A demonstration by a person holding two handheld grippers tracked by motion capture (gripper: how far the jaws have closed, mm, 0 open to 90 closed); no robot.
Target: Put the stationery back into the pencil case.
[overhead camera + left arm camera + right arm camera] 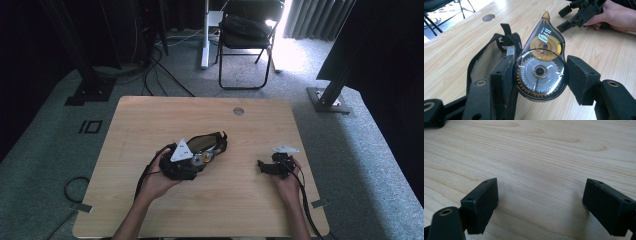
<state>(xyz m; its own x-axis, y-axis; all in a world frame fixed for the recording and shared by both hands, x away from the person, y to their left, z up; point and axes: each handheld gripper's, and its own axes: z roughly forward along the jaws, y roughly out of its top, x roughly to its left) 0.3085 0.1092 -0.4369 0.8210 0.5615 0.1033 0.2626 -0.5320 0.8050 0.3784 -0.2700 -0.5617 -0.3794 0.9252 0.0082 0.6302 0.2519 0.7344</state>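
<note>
Two forearms reach in from the near edge, each hand holding a hand-held gripper low over the surface (150,120). The left hand-held gripper (202,156), grasped from behind by the left hand (159,176), points away and to the right, its jaws set wide with both pads pressed on something held between them. The right hand-held gripper (264,166), in the right hand (287,182), points left, its jaws spread wide and empty.

The correction tape dispenser (540,67) hides part of the black pouch (486,57); its small print is unreadable.
</note>
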